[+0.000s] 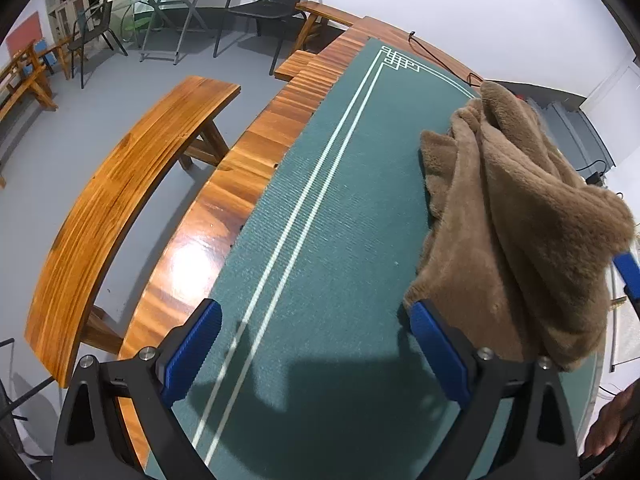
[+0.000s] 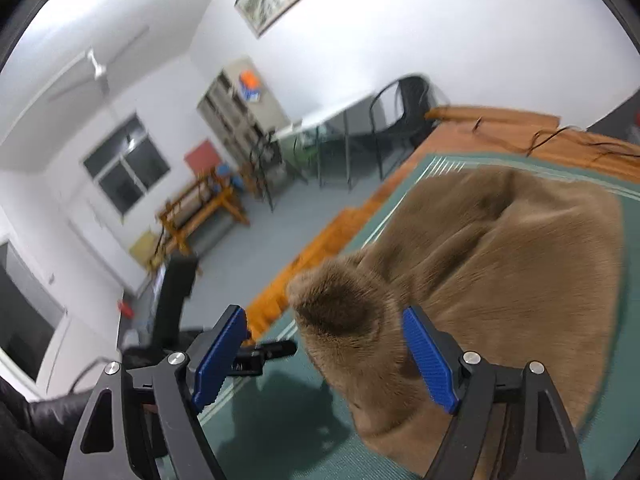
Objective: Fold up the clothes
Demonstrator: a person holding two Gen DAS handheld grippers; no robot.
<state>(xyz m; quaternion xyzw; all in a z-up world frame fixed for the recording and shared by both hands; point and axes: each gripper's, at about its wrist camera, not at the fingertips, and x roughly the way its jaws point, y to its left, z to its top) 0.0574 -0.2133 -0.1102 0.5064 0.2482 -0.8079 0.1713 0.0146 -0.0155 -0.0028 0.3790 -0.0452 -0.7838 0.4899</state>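
A brown fleece garment point(image 1: 520, 208) lies bunched on the green mat point(image 1: 320, 200), at the right of the left wrist view. My left gripper point(image 1: 316, 344) stands open above bare mat, and its right finger point(image 1: 436, 352) is close to the garment's lower edge. In the right wrist view the garment point(image 2: 500, 260) fills the right half. A rounded fold of it pushes up between the spread fingers of my right gripper point(image 2: 324, 356), against the right pad point(image 2: 430, 360). The jaws stand wide apart, so the right gripper is open. One of its blue pads point(image 1: 628, 276) shows beside the cloth.
The mat covers a long wooden table point(image 1: 240, 168) with a wooden bench point(image 1: 120, 208) along its left side. Black chairs point(image 1: 272, 4) and a glass table stand further off. A dark cable point(image 2: 560, 140) lies on the table's far end. A person's hand point(image 1: 612, 420) is at the lower right.
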